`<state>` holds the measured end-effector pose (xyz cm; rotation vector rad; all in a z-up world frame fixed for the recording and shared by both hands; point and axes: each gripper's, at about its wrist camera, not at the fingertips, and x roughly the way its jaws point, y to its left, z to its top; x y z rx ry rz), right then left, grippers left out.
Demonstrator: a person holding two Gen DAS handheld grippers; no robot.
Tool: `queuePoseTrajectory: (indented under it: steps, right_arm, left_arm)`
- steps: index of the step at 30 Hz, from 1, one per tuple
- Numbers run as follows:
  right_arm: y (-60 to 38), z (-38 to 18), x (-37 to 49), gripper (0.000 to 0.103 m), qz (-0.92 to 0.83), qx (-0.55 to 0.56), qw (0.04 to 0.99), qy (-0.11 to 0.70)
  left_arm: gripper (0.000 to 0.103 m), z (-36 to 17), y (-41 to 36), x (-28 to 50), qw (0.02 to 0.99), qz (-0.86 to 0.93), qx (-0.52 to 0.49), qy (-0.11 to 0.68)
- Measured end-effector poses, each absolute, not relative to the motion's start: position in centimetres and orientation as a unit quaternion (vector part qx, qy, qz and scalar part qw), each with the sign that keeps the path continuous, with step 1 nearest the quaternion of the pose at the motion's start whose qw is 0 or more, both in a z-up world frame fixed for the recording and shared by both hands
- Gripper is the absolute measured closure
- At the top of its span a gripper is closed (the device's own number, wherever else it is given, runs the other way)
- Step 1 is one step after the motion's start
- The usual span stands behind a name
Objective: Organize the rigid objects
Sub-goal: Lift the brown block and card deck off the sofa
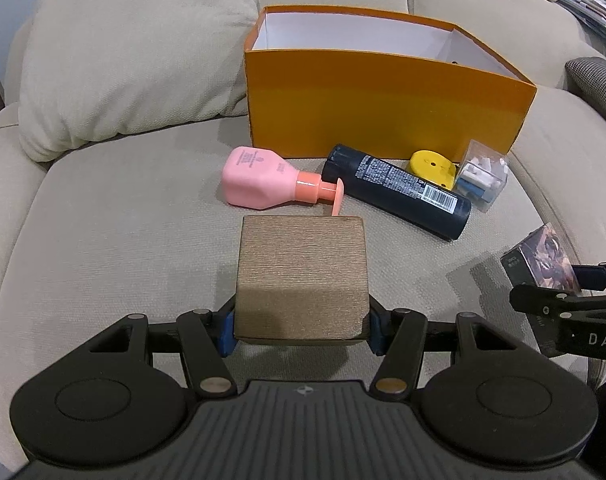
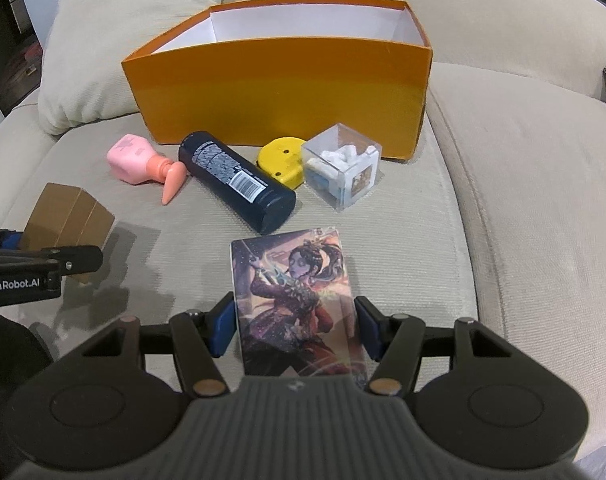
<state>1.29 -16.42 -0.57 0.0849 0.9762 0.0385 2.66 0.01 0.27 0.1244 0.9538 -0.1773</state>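
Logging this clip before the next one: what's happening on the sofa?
A person is tidying items with two handheld grippers. The left gripper grips a brown wooden block; the right gripper has a picture box between its jaws. The orange box looks empty. The pink bottle and dark can lie before it.

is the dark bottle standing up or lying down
Lying down: the dark bottle rests on its side on the sofa cushion, in front of the orange box.

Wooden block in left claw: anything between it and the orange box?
Yes: in the left wrist view, the pink pump bottle lies between the wooden block and the orange box.
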Motion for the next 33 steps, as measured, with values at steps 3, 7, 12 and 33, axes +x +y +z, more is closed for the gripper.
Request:
queuePoseTrajectory:
  steps: [3,7,12,33]
  right_arm:
    - [-16.4,-0.6,1.2,0.04,0.018,0.039,0.882,0.468]
    - [-16.4,-0.6,1.1,0.04,0.019,0.037,0.883,0.468]
    - [-16.4,-0.5,1.0,0.04,0.019,0.039,0.884,0.466]
    - [-17.0,3.5,0.0,0.04,0.043,0.041,0.901,0.429]
  left_arm:
    - [0.036,0.3,-0.1,2.6,0.883,-0.085,0.06,0.458]
    - [0.036,0.4,-0.1,2.4,0.883,-0.086,0.062,0.457]
    - [0.036,0.5,-0.2,2.1,0.884,-0.089,0.068,0.455]
    - [0.036,4.4,0.2,2.4,0.894,-0.09,0.031,0.438]
